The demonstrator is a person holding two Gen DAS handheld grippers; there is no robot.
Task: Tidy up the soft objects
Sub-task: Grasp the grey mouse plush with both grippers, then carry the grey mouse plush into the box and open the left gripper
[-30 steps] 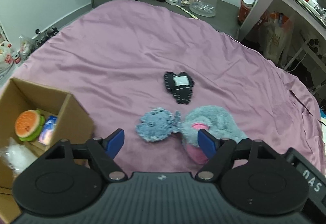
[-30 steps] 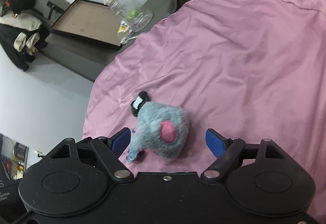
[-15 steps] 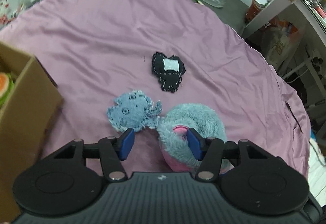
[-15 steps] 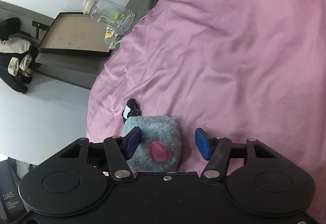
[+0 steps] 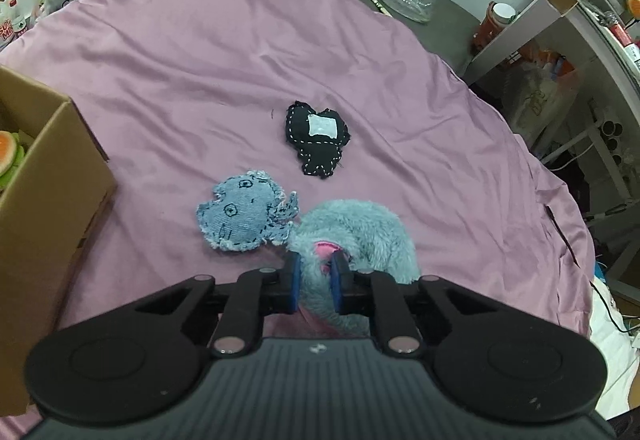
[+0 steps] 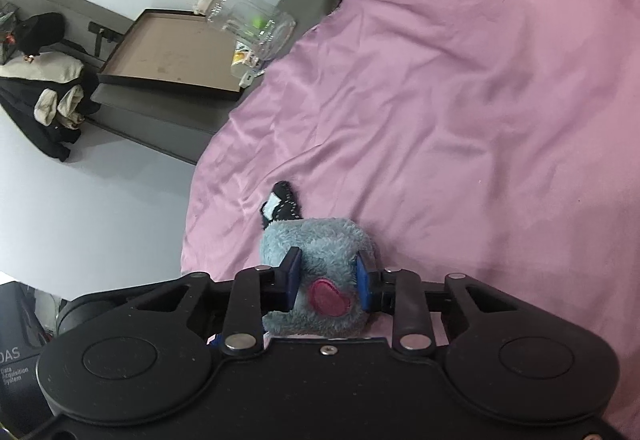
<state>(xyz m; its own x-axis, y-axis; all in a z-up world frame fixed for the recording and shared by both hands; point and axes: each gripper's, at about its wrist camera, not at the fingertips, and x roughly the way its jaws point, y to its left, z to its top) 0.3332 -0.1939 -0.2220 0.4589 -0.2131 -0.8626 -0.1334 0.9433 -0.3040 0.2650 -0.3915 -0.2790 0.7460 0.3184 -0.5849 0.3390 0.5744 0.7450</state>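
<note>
Left wrist view, left to right: cardboard box (image 5: 52, 200) at the sheet's edge; denim toy (image 5: 244, 218); black stitched patch (image 5: 318, 138) behind it; my left gripper (image 5: 315, 280), nearly closed, pinching the fluffy blue plush (image 5: 360, 228) on the purple sheet (image 5: 200, 52). Right wrist view: my right gripper (image 6: 327, 280), part-closed, squeezes the same plush (image 6: 316, 244) from its sides.

A fluffy blue-grey plush (image 5: 360, 228) with a pink patch lay on the purple sheet (image 5: 200, 52), its fur pinched in. Touching its left side lay a flat denim toy (image 5: 244, 216) with stitched eyes. Just beyond, apart from both, lay a flat black felt toy (image 5: 316, 138) bearing a white patch.
</note>
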